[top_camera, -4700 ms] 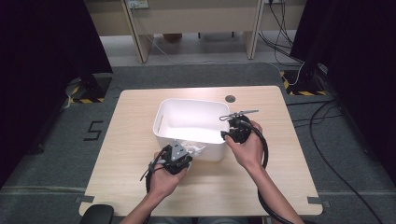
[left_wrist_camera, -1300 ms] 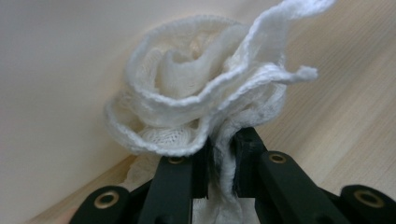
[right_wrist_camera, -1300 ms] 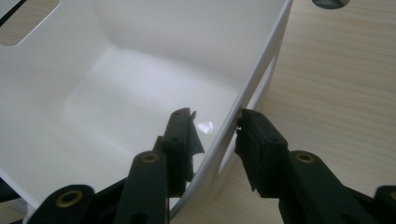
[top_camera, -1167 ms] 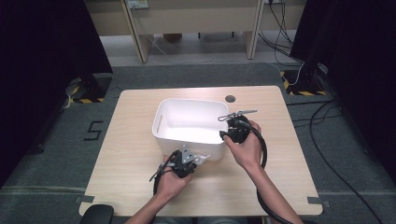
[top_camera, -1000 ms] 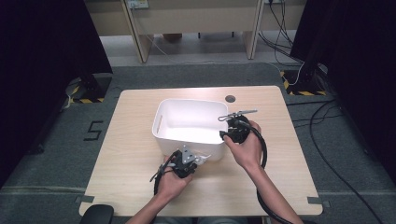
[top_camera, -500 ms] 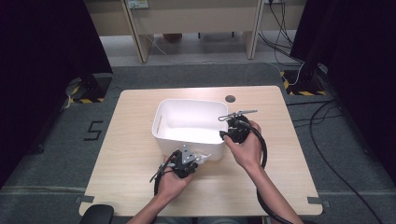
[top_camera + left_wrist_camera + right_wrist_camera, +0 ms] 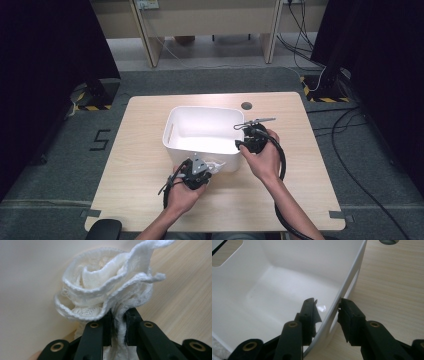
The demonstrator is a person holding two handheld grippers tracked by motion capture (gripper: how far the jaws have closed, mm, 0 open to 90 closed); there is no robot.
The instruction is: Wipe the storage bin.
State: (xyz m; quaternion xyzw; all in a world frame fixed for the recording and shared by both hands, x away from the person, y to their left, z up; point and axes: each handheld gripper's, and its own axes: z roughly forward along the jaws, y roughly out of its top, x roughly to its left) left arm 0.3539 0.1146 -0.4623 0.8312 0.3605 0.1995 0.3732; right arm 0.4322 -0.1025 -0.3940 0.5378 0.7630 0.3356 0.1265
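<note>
Table [image 7: 150, 190]: light wood, carrying a white bin [image 7: 200, 131] near its middle; bin taken as landmark. Bin empty inside, as far as the high view and the right gripper view [image 7: 274, 290] tell.

Right hand-held gripper [image 7: 245, 145]: astride the bin's right wall [image 7: 347, 287], one jaw inside, one outside. Outer jaw touching the wall; inner jaw apparently a little off it, so a loose straddle rather than a firm clamp. Whether actually pressing, cannot tell. Likely there to steady the bin.

Left hand-held gripper [image 7: 207, 169]: just in front of the bin's near wall, low, close to the table. Jaws nearly together, pinched on a bunched white cloth [image 7: 107, 290]; ruffled folds blooming out above the jaws, bin wall pale just behind.

Step in hand, by judgement: cloth gripped, ready for loading into the bin. Not yet inside.

Next move calls for: lifting the cloth above the near rim, carrying it over the bin's hollow, then opening the jaws. Bin to be held steady meanwhile. Risk: loose folds catching on the rim.
</note>
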